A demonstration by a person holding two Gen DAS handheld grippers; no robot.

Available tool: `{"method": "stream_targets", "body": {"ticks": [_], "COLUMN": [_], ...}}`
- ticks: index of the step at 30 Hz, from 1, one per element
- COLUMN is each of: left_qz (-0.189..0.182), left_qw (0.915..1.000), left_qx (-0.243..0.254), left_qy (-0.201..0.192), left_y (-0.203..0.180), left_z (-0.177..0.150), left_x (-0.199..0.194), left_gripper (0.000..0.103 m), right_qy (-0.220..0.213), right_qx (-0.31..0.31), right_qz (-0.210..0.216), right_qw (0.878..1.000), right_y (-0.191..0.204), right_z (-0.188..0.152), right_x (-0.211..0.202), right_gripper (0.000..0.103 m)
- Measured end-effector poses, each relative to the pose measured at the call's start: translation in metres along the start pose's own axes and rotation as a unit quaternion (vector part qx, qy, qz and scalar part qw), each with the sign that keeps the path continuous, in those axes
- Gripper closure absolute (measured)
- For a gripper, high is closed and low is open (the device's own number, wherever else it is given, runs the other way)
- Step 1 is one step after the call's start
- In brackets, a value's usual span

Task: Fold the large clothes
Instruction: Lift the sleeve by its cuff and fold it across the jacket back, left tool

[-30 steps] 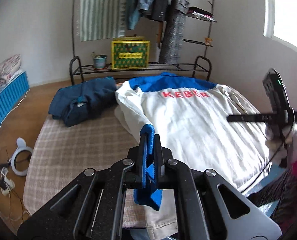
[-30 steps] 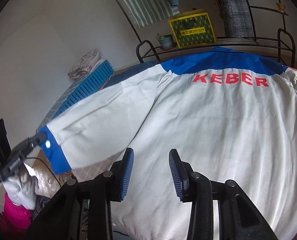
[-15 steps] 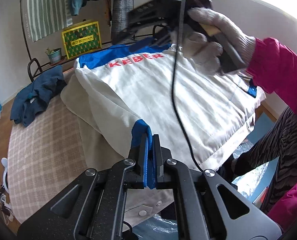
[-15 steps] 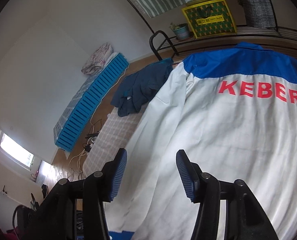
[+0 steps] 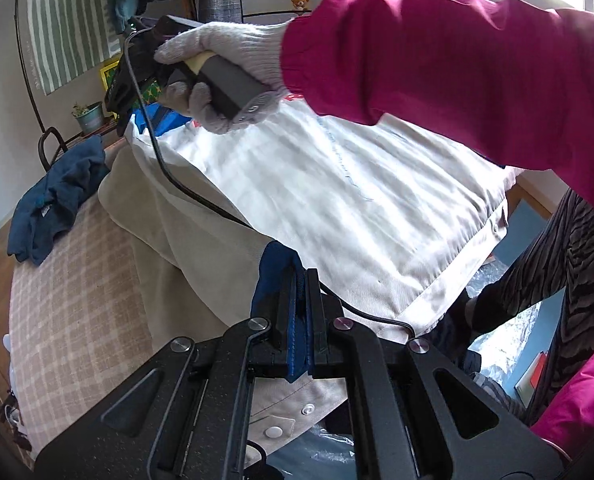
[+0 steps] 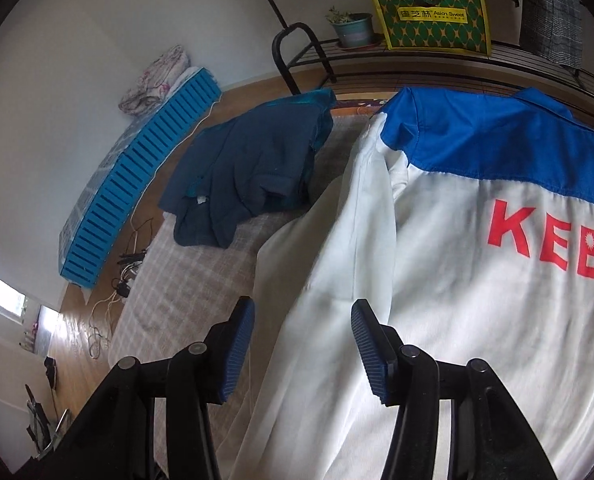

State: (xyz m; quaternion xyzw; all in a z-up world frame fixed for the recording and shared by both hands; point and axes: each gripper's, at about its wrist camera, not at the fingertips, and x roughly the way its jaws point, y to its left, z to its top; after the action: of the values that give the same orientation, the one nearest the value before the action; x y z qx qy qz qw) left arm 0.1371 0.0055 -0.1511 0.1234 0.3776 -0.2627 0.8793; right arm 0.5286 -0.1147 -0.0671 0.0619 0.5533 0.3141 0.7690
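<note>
Left gripper [image 5: 300,280] was pressed together, pinching the blue cuff [image 5: 275,270] of the white jacket [image 5: 337,200]; the jacket body spread from 12 to 2 o'clock of it on the checked bed cover [image 5: 69,280]. A gloved hand [image 5: 225,64] in a pink sleeve [image 5: 457,72] crossed at 12 o'clock. Right gripper [image 6: 303,344] stood spread, jaws having just been closing slightly, nothing gripped; the jacket's sleeve fold [image 6: 337,264] lay below the gap, red lettering [image 6: 545,240] at 2 o'clock, navy garment [image 6: 249,172] at 11 o'clock.
</note>
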Motion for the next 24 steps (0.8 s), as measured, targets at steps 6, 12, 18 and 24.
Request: {"method": "stream_targets", "body": {"ticks": [6, 12, 18, 24], "left_qz": [-0.012, -0.009, -0.022, -0.026], "left_qw": [0.9999, 0.9997, 0.9993, 0.9984], "left_qx": [-0.002, -0.011, 0.013, 0.022], "left_qy": [0.009, 0.02, 0.027, 0.045], "left_y": [0.004, 0.011, -0.009, -0.027], "left_z": [-0.003, -0.01, -0.011, -0.022], "left_x": [0.006, 0.009, 0.01, 0.004], "left_gripper": [0.102, 0.102, 0.102, 0.102], "right_qy": [0.008, -0.046, -0.058, -0.033], "right_qx": [0.027, 0.046, 0.164, 0.117], "right_qz": [0.005, 0.03, 0.017, -0.047], "right_qw": [1.0, 0.997, 0.985, 0.991], "right_y": [-0.018, -0.049, -0.144, -0.142], "right_z": [0.026, 0.024, -0.008, -0.023], "right_x": [0.037, 0.006, -0.016, -0.042], "right_gripper": [0.101, 0.103, 0.103, 0.077]}}
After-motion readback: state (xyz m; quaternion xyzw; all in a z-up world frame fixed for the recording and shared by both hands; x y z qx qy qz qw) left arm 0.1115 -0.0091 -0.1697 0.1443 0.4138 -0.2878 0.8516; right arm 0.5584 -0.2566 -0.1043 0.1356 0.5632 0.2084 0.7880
